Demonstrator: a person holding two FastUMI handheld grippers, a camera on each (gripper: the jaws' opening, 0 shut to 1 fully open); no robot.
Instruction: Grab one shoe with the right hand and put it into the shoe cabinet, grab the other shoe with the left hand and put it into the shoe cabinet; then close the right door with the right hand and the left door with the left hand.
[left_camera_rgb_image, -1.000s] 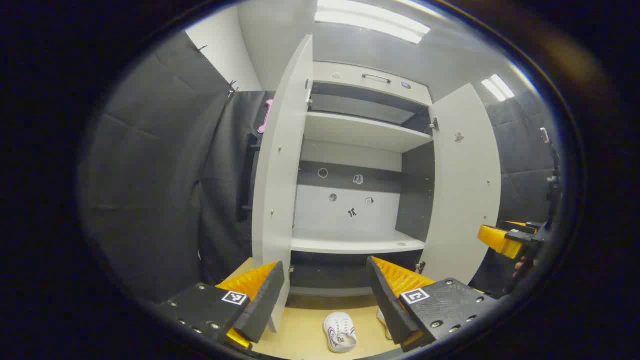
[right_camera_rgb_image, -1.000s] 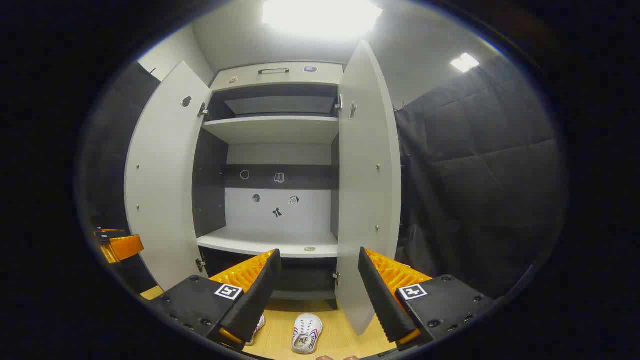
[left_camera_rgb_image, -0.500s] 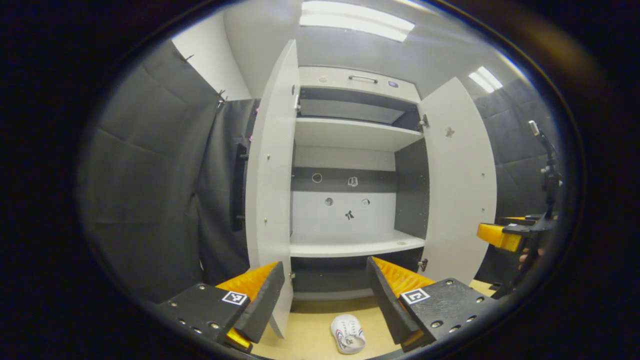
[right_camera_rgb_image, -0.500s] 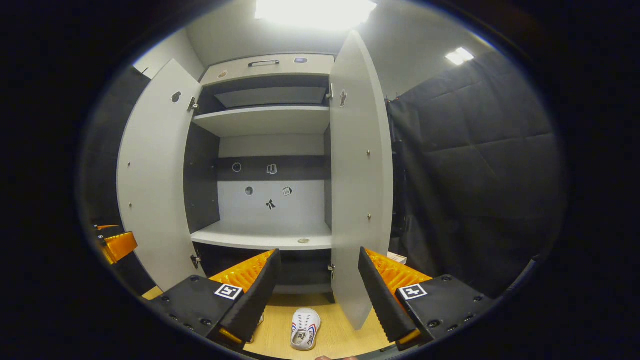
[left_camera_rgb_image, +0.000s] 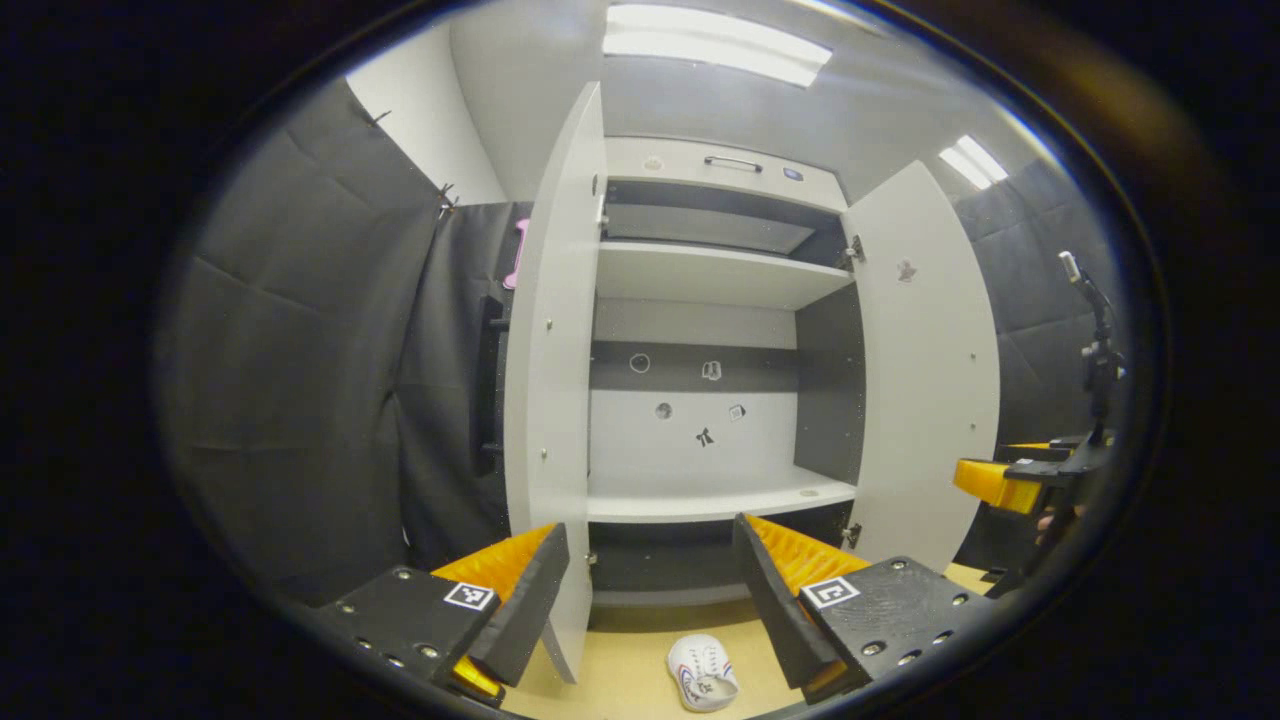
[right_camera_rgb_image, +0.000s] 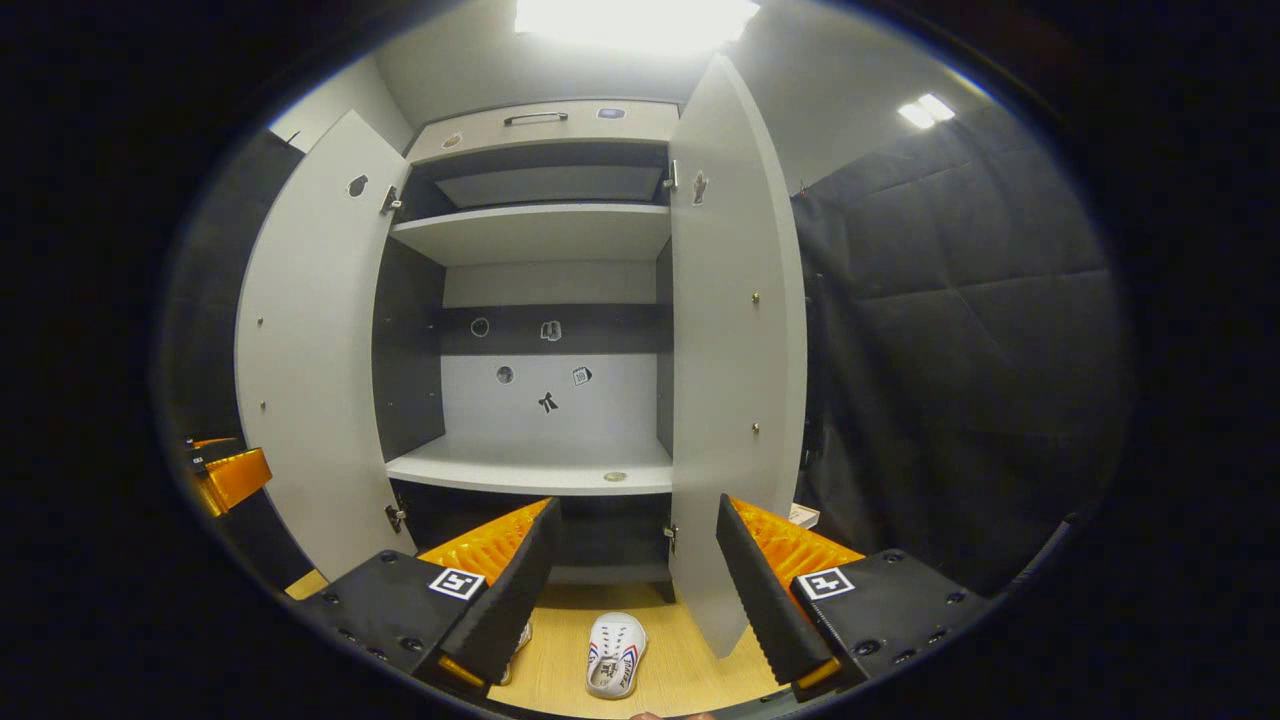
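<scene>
A white shoe cabinet (left_camera_rgb_image: 700, 275) (right_camera_rgb_image: 530, 235) stands ahead with both doors swung wide, the left door (left_camera_rgb_image: 555, 380) (right_camera_rgb_image: 315, 350) and the right door (left_camera_rgb_image: 925, 370) (right_camera_rgb_image: 735, 350). Its shelves hold no shoes. A white shoe with red and blue stripes (left_camera_rgb_image: 704, 673) (right_camera_rgb_image: 613, 655) lies on the wooden floor in front. A second white shoe (right_camera_rgb_image: 520, 637) peeks out behind my right gripper's left finger. My left gripper (left_camera_rgb_image: 650, 590) is open above the floor. My right gripper (right_camera_rgb_image: 635, 580) is open too, and it appears at the right edge (left_camera_rgb_image: 1010, 480) in the left gripper view. The left gripper (right_camera_rgb_image: 225, 478) shows at the left edge in the right gripper view.
Black padded cloth walls (left_camera_rgb_image: 310, 380) (right_camera_rgb_image: 960, 340) close in both sides of the cabinet. A small drawer with a handle (left_camera_rgb_image: 732, 160) tops it. A stand with a small device (left_camera_rgb_image: 1095, 340) rises at the far right. Light wooden floor (right_camera_rgb_image: 560, 680) lies before the cabinet.
Both views have shifted slightly: the cabinet sits a little higher and closer in the right gripper view, and the shoe has slid lower in the left gripper view. Both grippers stay open.
</scene>
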